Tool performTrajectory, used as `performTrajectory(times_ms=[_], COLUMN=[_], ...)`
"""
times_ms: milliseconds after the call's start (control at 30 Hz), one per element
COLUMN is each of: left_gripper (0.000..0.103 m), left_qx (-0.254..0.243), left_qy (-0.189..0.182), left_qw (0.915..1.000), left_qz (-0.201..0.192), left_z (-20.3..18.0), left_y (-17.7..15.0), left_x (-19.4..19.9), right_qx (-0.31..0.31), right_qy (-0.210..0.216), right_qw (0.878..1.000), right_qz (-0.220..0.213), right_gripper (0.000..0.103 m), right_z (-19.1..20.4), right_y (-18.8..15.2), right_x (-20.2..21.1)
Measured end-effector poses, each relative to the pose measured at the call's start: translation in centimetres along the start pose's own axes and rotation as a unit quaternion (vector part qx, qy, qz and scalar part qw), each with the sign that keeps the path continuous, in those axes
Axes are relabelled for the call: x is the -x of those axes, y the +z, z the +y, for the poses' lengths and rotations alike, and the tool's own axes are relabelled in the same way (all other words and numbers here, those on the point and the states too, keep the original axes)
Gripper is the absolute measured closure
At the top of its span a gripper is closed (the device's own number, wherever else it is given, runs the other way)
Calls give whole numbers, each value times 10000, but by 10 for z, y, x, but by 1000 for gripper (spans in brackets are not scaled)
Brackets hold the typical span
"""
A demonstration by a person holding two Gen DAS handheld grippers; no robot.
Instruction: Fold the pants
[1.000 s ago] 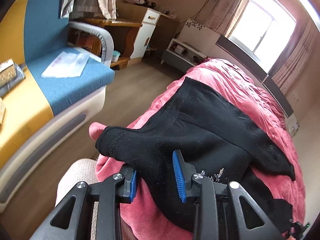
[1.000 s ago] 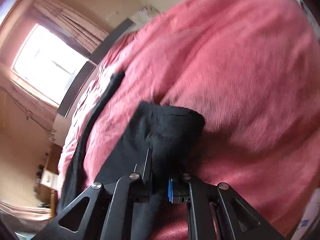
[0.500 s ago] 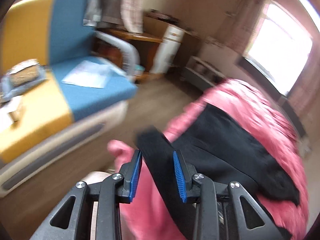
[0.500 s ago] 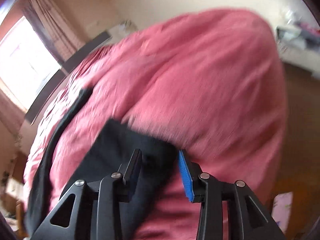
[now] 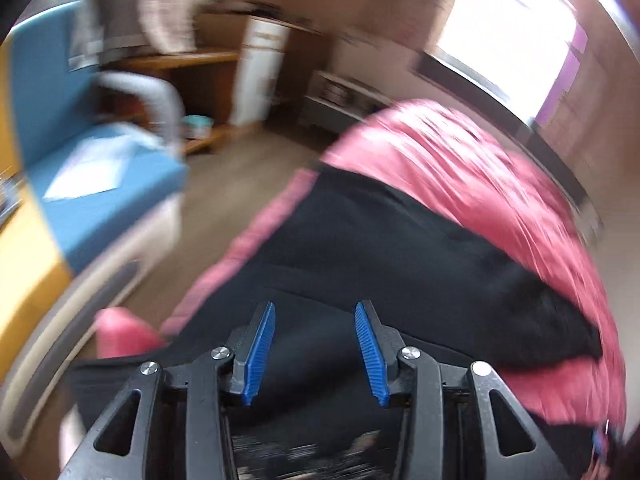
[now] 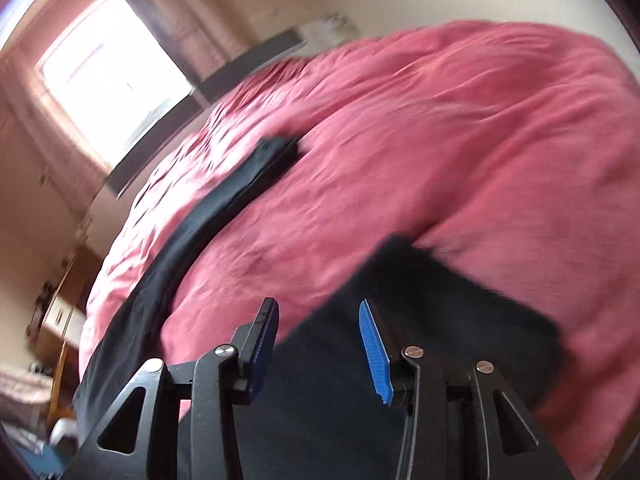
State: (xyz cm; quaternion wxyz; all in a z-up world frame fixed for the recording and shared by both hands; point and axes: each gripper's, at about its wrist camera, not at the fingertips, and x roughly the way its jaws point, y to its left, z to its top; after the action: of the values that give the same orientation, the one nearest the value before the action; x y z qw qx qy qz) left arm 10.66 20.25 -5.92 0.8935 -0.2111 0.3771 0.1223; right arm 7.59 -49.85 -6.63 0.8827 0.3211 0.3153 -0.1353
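Observation:
Black pants (image 5: 400,248) lie spread on the pink bedspread (image 5: 460,152). In the blurred left wrist view my left gripper (image 5: 316,344) hovers over the near part of the pants. Its jaws are opening and its blue pads (image 5: 260,344) press on nothing. In the right wrist view one pant leg (image 6: 224,208) stretches toward the window and a folded part (image 6: 448,320) lies close by. My right gripper (image 6: 318,340) stands over that part's left edge. Its jaws are opening too, with no cloth pinched between them.
A blue and yellow sofa (image 5: 92,184) stands left of the bed across a strip of wooden floor (image 5: 224,200). Beyond it are a wooden shelf (image 5: 180,60) and a white cabinet (image 5: 260,68). A bright window (image 5: 508,28) is behind the bed.
Both grippers have let go of the black cloth and drawn back. The right jaws went from shut on the cloth to open. The pants now lie flatter on the bed.

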Motion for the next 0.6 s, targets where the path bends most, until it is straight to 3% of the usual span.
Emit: performTrajectory(times_ms=[200,300,600], left_gripper=[60,60,56], left_qx=[-779,-1104,-955], left_qy=[-306,-166,-454], left_qw=[9957,9924,9934], left_qz=[390,510,446], left_z=[-61,-68,-52], left_y=[-16,-33,-52], left_x=[-54,-69,-78], right_qx=[120,314,-413], right_qy=[176,121,239], right_qw=[9995,9991,9988], right_qz=[240,249,88], right_gripper=[51,51,51], right_z=[22,35,41], right_y=[28,53,119], right_x=[-44,-70,-133])
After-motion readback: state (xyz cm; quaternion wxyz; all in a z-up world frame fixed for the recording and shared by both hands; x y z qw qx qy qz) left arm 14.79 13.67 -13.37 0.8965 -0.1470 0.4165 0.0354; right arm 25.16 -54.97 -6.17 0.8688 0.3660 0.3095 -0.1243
